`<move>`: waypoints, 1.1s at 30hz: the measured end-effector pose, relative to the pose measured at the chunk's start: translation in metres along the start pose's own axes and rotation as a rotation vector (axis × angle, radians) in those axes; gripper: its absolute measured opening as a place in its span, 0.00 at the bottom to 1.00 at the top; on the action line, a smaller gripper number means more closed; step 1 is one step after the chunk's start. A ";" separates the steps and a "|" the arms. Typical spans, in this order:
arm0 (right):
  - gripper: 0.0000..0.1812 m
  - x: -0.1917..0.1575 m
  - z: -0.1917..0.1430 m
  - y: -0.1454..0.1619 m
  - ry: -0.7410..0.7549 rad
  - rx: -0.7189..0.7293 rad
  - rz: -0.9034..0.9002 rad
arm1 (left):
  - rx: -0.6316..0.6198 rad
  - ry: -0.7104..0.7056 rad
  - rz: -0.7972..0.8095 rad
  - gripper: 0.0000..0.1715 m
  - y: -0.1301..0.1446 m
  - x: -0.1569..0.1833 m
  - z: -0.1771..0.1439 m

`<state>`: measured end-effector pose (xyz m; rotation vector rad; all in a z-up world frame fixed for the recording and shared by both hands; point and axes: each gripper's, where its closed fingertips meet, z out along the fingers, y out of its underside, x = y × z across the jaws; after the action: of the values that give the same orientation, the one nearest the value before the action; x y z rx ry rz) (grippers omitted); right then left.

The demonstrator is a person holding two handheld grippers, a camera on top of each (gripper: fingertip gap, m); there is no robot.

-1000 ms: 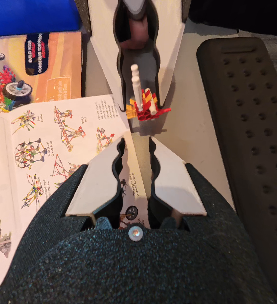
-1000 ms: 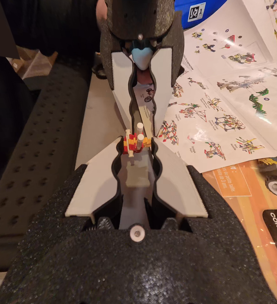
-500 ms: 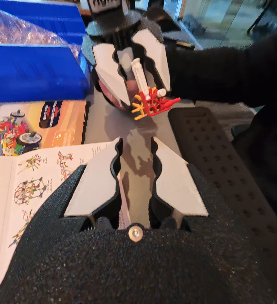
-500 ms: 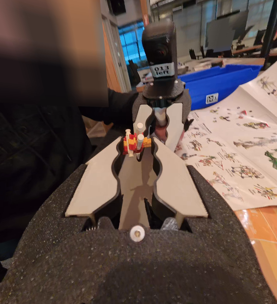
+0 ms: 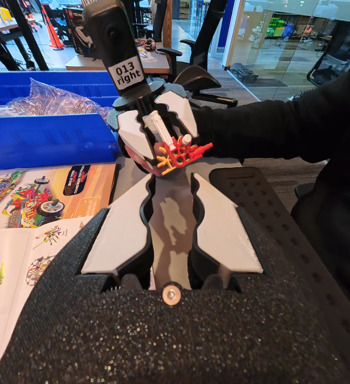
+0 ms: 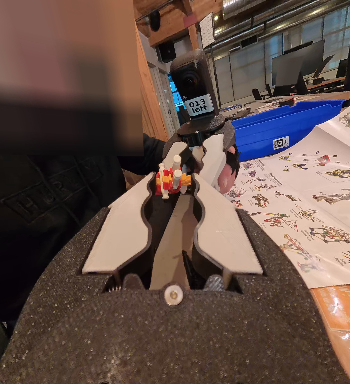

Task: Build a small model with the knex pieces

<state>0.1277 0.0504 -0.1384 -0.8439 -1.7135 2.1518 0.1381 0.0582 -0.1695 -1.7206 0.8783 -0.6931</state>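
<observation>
A small toy assembly (image 6: 171,180) of red and yellow connectors with white rods sits clamped between the tips of my right gripper (image 6: 174,176), held in the air above the grey table. It also shows in the left wrist view (image 5: 178,154), gripped by the right gripper (image 5: 172,148), with one long white rod (image 5: 161,128) running back between its fingers. My left gripper (image 5: 172,176) is open and empty, its tips just below and short of the assembly. In the right wrist view the left gripper (image 6: 190,172) faces me right behind the assembly.
A blue bin (image 5: 45,135) with clear plastic bags stands at the back left. An orange toy box (image 5: 95,187) and an unfolded instruction sheet (image 5: 8,259) lie on the left. A black perforated pad (image 5: 273,218) lies on the right. A person's black sleeve (image 5: 273,128) reaches in from the right. The grippers are tip to tip, or close to it.
The right gripper has lifted the assembly off the table and tilted up. The left gripper has also tilted up and drawn slightly back, still open.
</observation>
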 end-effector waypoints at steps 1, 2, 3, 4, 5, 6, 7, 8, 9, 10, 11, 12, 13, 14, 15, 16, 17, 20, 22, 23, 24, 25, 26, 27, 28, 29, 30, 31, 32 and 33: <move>0.18 0.000 0.000 0.000 0.002 0.001 -0.001 | 0.011 -0.009 0.005 0.18 -0.002 0.000 0.000; 0.18 0.001 0.000 0.000 0.006 0.001 -0.003 | 0.022 -0.018 0.011 0.18 -0.005 -0.001 -0.001; 0.18 0.002 0.000 0.000 0.009 0.002 -0.004 | 0.025 -0.015 0.016 0.18 -0.006 0.001 -0.001; 0.18 0.002 0.000 -0.001 0.010 0.003 -0.005 | 0.022 -0.016 0.023 0.18 -0.006 0.002 0.000; 0.18 0.002 0.000 -0.001 0.013 0.004 -0.008 | 0.024 -0.035 0.039 0.17 -0.007 0.001 0.000; 0.18 0.002 -0.001 -0.001 0.014 0.004 -0.010 | 0.021 -0.052 0.059 0.17 -0.007 0.000 0.000; 0.18 0.002 -0.001 -0.001 0.013 0.003 -0.011 | 0.014 -0.063 0.079 0.17 -0.006 0.000 0.001; 0.18 0.002 -0.001 -0.001 0.011 0.005 -0.011 | 0.010 -0.088 0.108 0.16 -0.006 -0.002 0.001; 0.18 0.002 -0.001 -0.001 0.009 0.007 -0.010 | 0.006 -0.114 0.135 0.14 -0.006 -0.003 0.001; 0.18 0.002 -0.001 -0.002 0.011 0.008 -0.012 | 0.001 -0.128 0.151 0.14 -0.006 -0.004 0.002; 0.18 0.002 -0.001 -0.002 0.017 0.011 -0.015 | 0.003 -0.140 0.160 0.14 -0.007 -0.005 0.001; 0.18 0.003 -0.002 -0.002 0.024 0.010 -0.018 | 0.009 -0.148 0.159 0.14 -0.007 -0.006 0.001; 0.18 0.005 -0.002 -0.002 0.035 0.004 -0.023 | 0.007 -0.147 0.149 0.13 -0.007 -0.007 0.001; 0.18 0.008 -0.002 0.000 0.056 -0.006 -0.034 | 0.001 -0.144 0.139 0.14 -0.005 -0.008 0.001; 0.18 0.011 -0.002 0.001 0.085 -0.022 -0.049 | -0.007 -0.139 0.129 0.15 -0.002 -0.010 0.001; 0.18 0.014 -0.002 0.004 0.111 -0.045 -0.063 | -0.025 -0.109 0.117 0.18 0.003 -0.009 0.001; 0.18 0.018 -0.003 0.007 0.140 -0.069 -0.081 | -0.057 -0.078 0.095 0.20 0.010 -0.009 0.001; 0.18 0.026 -0.005 0.012 0.223 -0.127 -0.132 | -0.106 -0.022 0.052 0.22 0.026 -0.011 -0.003; 0.18 0.028 -0.006 0.018 0.258 -0.174 -0.166 | -0.134 0.016 0.017 0.25 0.033 -0.010 -0.006; 0.18 0.030 -0.006 0.022 0.277 -0.208 -0.185 | -0.119 -0.001 0.020 0.24 0.032 -0.013 -0.007; 0.18 0.031 -0.006 0.026 0.294 -0.239 -0.205 | -0.118 0.010 0.010 0.23 0.033 -0.013 -0.008; 0.18 0.032 -0.005 0.029 0.310 -0.266 -0.227 | -0.121 0.008 0.001 0.24 0.034 -0.014 -0.008; 0.18 0.033 -0.004 0.032 0.326 -0.290 -0.253 | -0.112 -0.009 0.004 0.24 0.033 -0.018 -0.009; 0.18 0.034 -0.004 0.034 0.346 -0.317 -0.281 | -0.106 -0.003 0.002 0.24 0.033 -0.017 -0.010; 0.18 0.037 -0.004 0.038 0.369 -0.348 -0.310 | -0.109 0.015 -0.006 0.25 0.034 -0.015 -0.010; 0.18 0.040 -0.004 0.041 0.395 -0.382 -0.339 | -0.104 0.007 -0.009 0.25 0.034 -0.017 -0.010; 0.18 0.042 -0.004 0.043 0.418 -0.410 -0.370 | -0.087 0.007 -0.014 0.25 0.032 -0.018 -0.010; 0.18 0.044 -0.005 0.045 0.436 -0.431 -0.394 | -0.076 0.029 -0.032 0.25 0.031 -0.016 -0.011; 0.18 0.046 -0.005 0.047 0.454 -0.454 -0.417 | -0.067 0.046 -0.051 0.25 0.030 -0.014 -0.011; 0.18 0.047 -0.005 0.048 0.469 -0.471 -0.442 | -0.060 0.040 -0.062 0.25 0.030 -0.017 -0.012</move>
<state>0.1005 0.0670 -0.1978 -0.8822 -1.9347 1.1741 0.1128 0.0601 -0.1949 -1.7992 0.8838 -0.7516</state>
